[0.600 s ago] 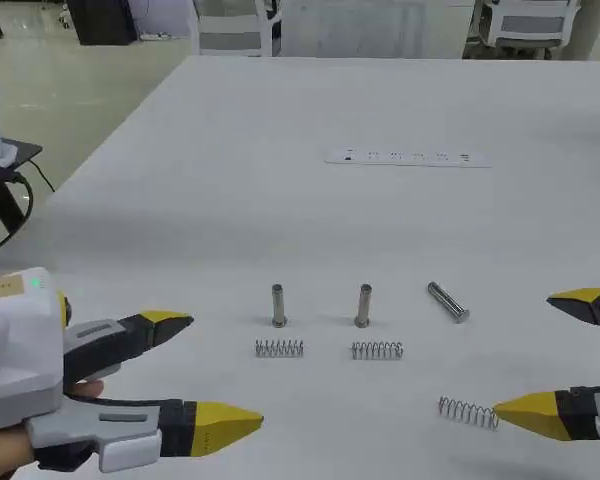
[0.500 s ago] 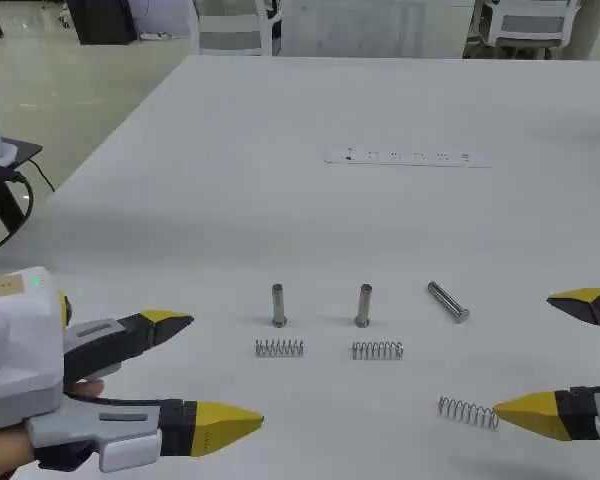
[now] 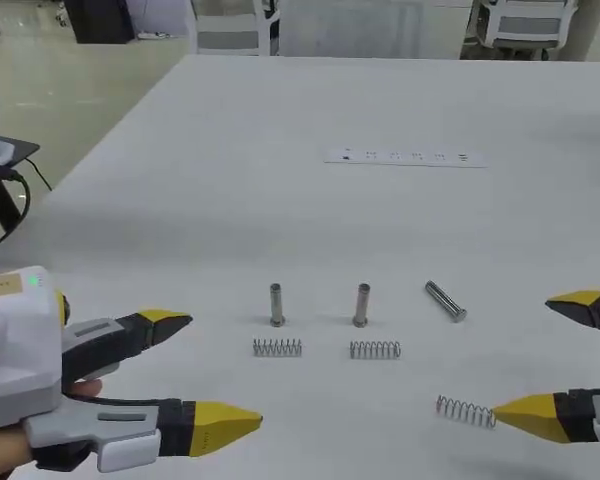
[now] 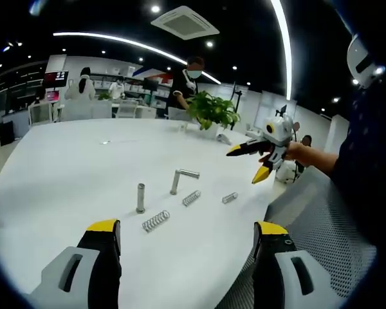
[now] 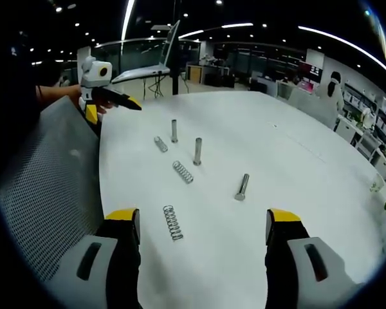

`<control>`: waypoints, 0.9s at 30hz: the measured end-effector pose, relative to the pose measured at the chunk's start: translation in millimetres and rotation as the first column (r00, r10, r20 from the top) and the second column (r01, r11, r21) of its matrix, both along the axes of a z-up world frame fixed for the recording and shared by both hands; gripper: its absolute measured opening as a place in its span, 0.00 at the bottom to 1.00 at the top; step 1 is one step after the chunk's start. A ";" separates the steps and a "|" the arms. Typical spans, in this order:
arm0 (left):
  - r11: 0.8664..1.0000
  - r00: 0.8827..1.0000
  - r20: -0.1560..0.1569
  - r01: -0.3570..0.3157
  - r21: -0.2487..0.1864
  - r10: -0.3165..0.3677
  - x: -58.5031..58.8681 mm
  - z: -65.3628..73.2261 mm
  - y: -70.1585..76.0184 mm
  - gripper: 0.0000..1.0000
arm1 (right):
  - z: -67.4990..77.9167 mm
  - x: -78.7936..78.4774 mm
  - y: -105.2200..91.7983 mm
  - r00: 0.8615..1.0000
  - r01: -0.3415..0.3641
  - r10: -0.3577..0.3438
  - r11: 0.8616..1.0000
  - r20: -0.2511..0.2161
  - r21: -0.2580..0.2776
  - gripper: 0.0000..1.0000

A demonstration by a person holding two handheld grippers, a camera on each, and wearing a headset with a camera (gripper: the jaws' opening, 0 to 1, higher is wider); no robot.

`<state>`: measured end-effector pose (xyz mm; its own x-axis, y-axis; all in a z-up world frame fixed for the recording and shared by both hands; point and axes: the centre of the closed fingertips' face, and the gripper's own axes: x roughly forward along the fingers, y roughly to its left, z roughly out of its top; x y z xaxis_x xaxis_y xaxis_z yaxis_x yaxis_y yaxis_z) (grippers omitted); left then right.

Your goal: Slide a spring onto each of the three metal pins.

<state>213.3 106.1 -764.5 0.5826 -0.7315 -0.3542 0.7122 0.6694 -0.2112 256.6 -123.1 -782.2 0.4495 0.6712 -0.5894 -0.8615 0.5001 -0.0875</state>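
Note:
Two metal pins (image 3: 277, 304) (image 3: 362, 304) stand upright on the white table (image 3: 280, 200). A third pin (image 3: 445, 301) lies on its side to their right. One spring (image 3: 278, 347) lies in front of the left pin, and a second spring (image 3: 375, 349) in front of the middle pin. The third spring (image 3: 465, 411) lies just left of my right gripper's near tip. My right gripper (image 3: 528, 357) is open and holds nothing. At the lower left my left gripper (image 3: 218, 370) is open and apart from the parts. The right gripper view has the near spring (image 5: 172, 223) between its jaws.
A thin white strip with markings (image 3: 405, 157) lies farther back on the table. The table's left edge (image 3: 100, 140) drops to the floor. Chairs (image 3: 525, 25) stand beyond the far edge. A potted plant (image 4: 209, 109) and a standing person (image 4: 190, 84) are past the table.

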 end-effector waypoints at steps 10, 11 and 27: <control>1.000 1.000 -0.003 0.009 0.000 -0.009 -0.8 -1.1 -0.8 0.82 | -2.4 -1.8 -0.9 1.000 0.005 -0.005 1.000 -0.003 -0.008 0.80; 1.000 1.000 -0.002 0.010 0.000 -0.010 -0.8 -1.0 -1.2 0.82 | -2.4 -1.8 -1.0 1.000 0.005 -0.005 1.000 -0.004 -0.008 0.80; 1.000 1.000 0.000 0.027 0.007 -0.027 -2.1 -1.1 -3.5 0.82 | 0.4 -2.1 -2.0 1.000 0.010 -0.010 1.000 0.001 -0.017 0.79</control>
